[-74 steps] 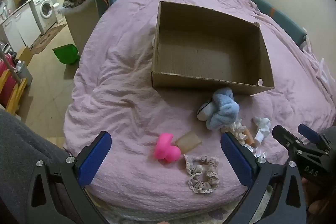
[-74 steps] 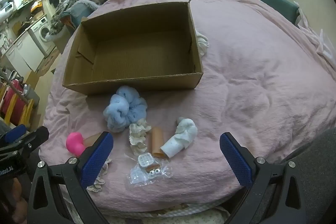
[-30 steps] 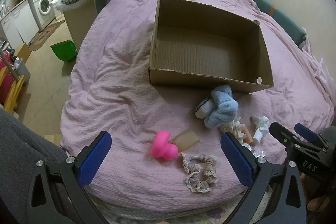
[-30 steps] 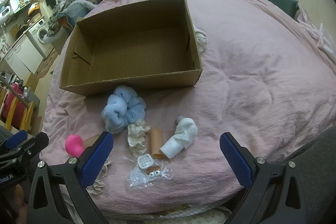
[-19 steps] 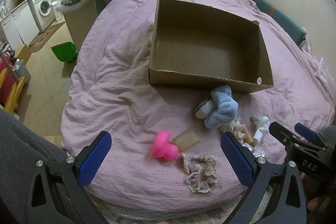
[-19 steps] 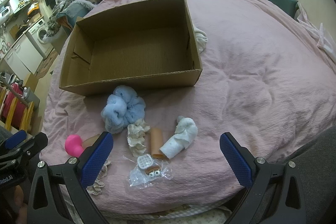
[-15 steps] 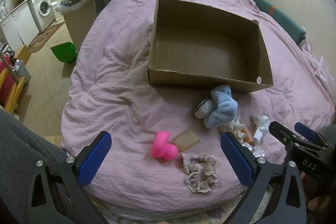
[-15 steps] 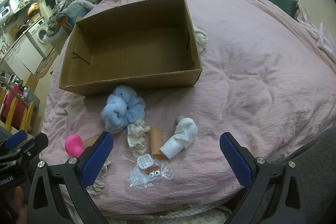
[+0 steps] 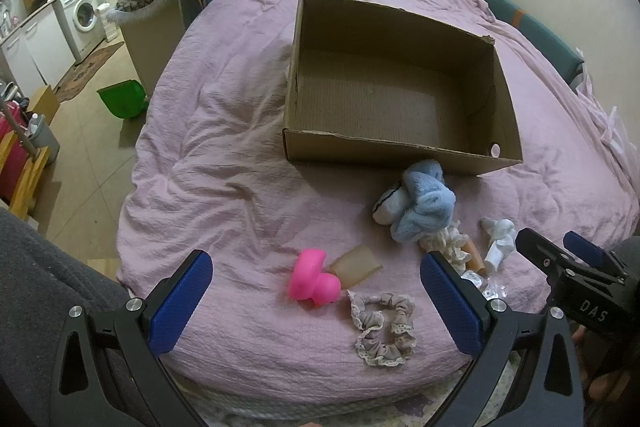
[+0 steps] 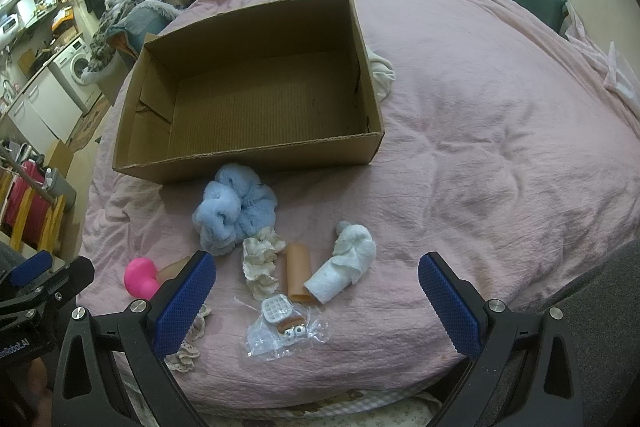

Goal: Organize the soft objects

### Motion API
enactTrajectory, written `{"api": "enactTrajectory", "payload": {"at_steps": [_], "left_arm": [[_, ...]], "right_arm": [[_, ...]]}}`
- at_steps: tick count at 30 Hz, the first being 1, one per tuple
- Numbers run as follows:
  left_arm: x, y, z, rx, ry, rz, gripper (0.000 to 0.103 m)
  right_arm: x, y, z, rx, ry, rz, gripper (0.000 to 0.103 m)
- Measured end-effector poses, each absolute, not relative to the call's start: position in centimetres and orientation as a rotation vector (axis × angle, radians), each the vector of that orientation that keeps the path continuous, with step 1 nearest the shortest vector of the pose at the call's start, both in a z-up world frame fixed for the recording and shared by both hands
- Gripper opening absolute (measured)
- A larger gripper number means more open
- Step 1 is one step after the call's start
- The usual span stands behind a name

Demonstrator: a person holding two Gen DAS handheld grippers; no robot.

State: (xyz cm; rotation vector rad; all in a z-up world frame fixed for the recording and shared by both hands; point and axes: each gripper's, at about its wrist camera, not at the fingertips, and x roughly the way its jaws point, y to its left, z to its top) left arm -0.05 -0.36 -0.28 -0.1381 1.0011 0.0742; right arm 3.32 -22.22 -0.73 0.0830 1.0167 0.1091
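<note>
Judging from the empty cardboard box (image 10: 256, 115), nothing is sorted yet: the blue scrunchie (image 10: 234, 213) and its neighbours are left outside, both grippers (image 9: 312, 289) (image 10: 316, 287) held spread.

An open, empty cardboard box (image 10: 256, 95) sits on the pink bed (image 10: 500, 155). In front lie a fluffy blue scrunchie (image 10: 234, 213), cream scrunchie (image 10: 260, 263), white sock (image 10: 344, 267), pink toy (image 9: 314, 279) and lace-edged grey scrunchie (image 9: 382, 323).
</note>
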Motion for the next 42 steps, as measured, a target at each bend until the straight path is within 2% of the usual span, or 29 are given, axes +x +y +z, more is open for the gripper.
{"api": "enactTrajectory", "payload": {"at_steps": [16, 23, 31, 33, 35, 42], "left_arm": [[-0.2, -0.2, 0.0, -0.131, 1.01, 0.056, 0.103], [0.8, 0.5, 1.3, -0.108, 1.002, 0.083, 0.103], [3.8, 1.5, 2.3, -0.076, 1.023, 0.111, 0.103], [4.8, 1.8, 2.4, -0.078, 1.031, 0.115, 0.103], [5.7, 2.1, 2.3, -0.069, 1.043, 0.127, 0.103], [8.3, 2.8, -0.1, -0.092, 1.128, 0.115, 0.103]], "right_arm": [[3.5, -22.7, -0.3, 0.118, 1.029, 0.118, 0.103], [6.0, -26.0, 0.6, 0.23, 1.096, 0.127, 0.103], [9.9, -29.2, -1.3, 0.371, 1.234, 0.157, 0.103], [10.6, -29.7, -2.1, 0.4, 1.27, 0.162, 0.099], [11.1, -30.2, -3.4, 0.464, 1.311, 0.174, 0.09], [11.8, -28.4, -7.0, 0.469, 1.454, 0.209, 0.079]]}}
